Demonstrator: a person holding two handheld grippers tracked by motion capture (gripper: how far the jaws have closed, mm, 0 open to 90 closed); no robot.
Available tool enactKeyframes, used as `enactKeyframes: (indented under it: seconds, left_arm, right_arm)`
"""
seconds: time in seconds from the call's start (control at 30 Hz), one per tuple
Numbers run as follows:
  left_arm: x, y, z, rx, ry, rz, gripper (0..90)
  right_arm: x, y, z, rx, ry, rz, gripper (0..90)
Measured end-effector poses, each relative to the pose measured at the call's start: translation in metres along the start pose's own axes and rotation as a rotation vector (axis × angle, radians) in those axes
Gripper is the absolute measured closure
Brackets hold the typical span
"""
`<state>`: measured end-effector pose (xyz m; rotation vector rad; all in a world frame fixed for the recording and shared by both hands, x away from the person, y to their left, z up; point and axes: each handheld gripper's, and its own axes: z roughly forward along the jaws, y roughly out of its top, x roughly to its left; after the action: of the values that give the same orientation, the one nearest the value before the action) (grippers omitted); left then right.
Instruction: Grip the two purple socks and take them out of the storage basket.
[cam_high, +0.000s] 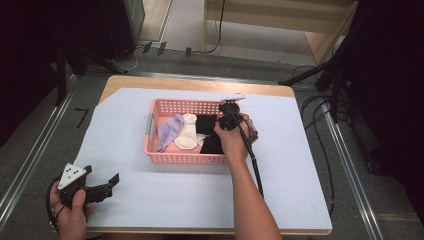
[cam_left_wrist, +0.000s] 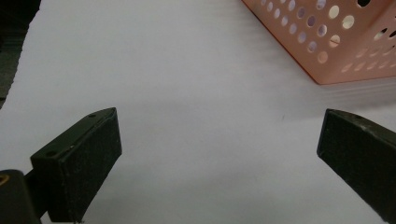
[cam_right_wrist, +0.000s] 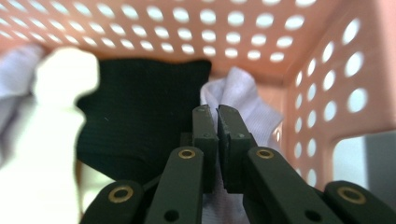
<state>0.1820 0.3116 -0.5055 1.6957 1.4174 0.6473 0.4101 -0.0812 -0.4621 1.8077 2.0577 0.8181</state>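
A pink perforated basket (cam_high: 165, 158) stands mid-table holding a lavender sock (cam_high: 169, 131), a white sock (cam_high: 188, 133) and black socks (cam_high: 210, 135). My right gripper (cam_high: 231, 116) reaches down into the basket's right end. In the right gripper view its jaws (cam_right_wrist: 218, 128) are pressed together over a pale lavender sock (cam_right_wrist: 238, 91) lying against the basket's corner, with a black sock (cam_right_wrist: 140, 116) to the left and the white sock (cam_right_wrist: 56, 121) beyond it. My left gripper (cam_high: 103, 175) rests at the table's front left, jaws wide apart (cam_left_wrist: 219, 140) over bare sheet.
A pale blue sheet (cam_high: 165, 200) covers the table (cam_high: 200, 83). The basket's corner (cam_left_wrist: 336, 51) shows at the upper right of the left gripper view. Cables (cam_high: 320, 130) and black stands lie on the floor around the table.
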Motion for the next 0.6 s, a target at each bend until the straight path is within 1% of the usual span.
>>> enactKeyframes:
  seconds: [0.03,0.1,0.13,0.17,0.2,0.23,0.27,0.37,0.4,0.43,0.47,0.5,0.57,0.6]
  left_arm:
    - [0.0,0.0,0.0,0.0,0.0,0.001,0.5]
    - [0.0,0.0,0.0,0.0,0.0,-0.002,0.5]
    - [0.0,0.0,0.0,0.0,0.0,-0.002,0.5]
    - [0.0,0.0,0.0,0.0,-0.001,-0.001,0.5]
    - [0.0,0.0,0.0,0.004,0.0,0.0,0.5]
    - [0.0,0.0,0.0,0.004,0.0,0.0,0.5]
    - [0.0,0.0,0.0,0.004,0.0,0.0,0.5]
    - [0.0,0.0,0.0,0.004,0.0,0.001,0.5]
    - [0.0,0.0,0.0,0.004,0.0,0.001,0.5]
    - [0.0,0.0,0.0,0.004,0.002,0.004,0.5]
    - [0.0,0.0,0.0,0.004,0.002,0.004,0.5]
    - [0.0,0.0,0.0,0.005,0.002,0.005,0.5]
    - [0.0,0.0,0.0,0.003,0.002,0.005,0.5]
    - [0.0,0.0,0.0,0.004,0.002,0.005,0.5]
  right_arm:
    - [0.0,-0.001,-0.005,-0.04,0.011,-0.008,87.9]
    - [0.0,-0.002,-0.009,-0.084,0.023,-0.016,88.0]
    - [0.0,-0.002,-0.009,-0.084,0.023,-0.016,88.0]
    - [0.0,-0.003,-0.012,-0.101,0.033,-0.012,88.0]
    - [0.0,-0.004,-0.016,-0.138,0.043,-0.016,88.0]
    - [0.0,-0.004,-0.016,-0.138,0.043,-0.016,88.0]
    - [-0.001,-0.006,-0.021,-0.172,0.063,-0.025,88.0]
    - [-0.001,-0.008,-0.027,-0.213,0.087,-0.038,88.1]
    - [-0.001,-0.008,-0.027,-0.213,0.087,-0.038,88.1]
    - [-0.001,-0.009,-0.031,-0.246,0.098,-0.053,88.2]
    - [0.0,-0.009,-0.034,-0.259,0.102,-0.055,88.2]
    - [0.0,-0.009,-0.034,-0.259,0.102,-0.055,88.2]
    - [-0.001,-0.009,-0.039,-0.293,0.116,-0.061,88.2]
    - [-0.002,-0.009,-0.041,-0.31,0.126,-0.054,88.3]
